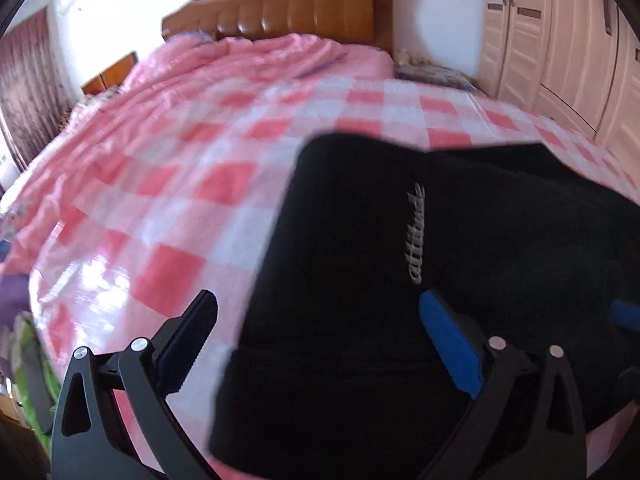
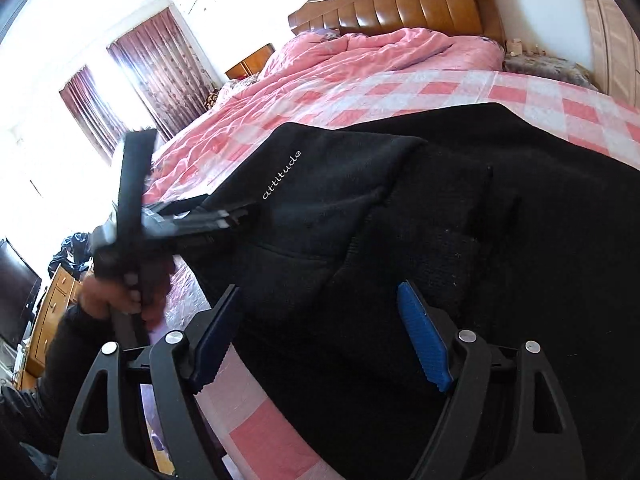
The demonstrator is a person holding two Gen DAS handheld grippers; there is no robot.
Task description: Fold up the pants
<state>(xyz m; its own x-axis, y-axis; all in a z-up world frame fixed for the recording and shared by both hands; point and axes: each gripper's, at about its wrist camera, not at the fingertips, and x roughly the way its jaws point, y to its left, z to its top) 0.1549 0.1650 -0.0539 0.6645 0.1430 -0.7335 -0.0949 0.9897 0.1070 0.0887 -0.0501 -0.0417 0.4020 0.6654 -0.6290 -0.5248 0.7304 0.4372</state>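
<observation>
Black pants (image 1: 400, 280) with the white word "attitude" lie folded on the pink checked bedspread (image 1: 180, 200). My left gripper (image 1: 320, 328) is open, its jaws spread wide over the pants' near left edge, holding nothing. In the right wrist view the pants (image 2: 400, 220) fill the middle and right. My right gripper (image 2: 320, 336) is open over the pants' near edge, empty. The left gripper (image 2: 240, 216) also shows there from the side, held in a hand, its tips at the pants' left edge.
A crumpled pink quilt (image 1: 248, 64) lies at the head of the bed before a brown headboard (image 1: 304, 8). A white wardrobe (image 1: 560, 40) stands at the right. Curtains (image 2: 152, 72), a nightstand (image 2: 250, 62) and a wooden dresser (image 2: 52, 312) are at the left.
</observation>
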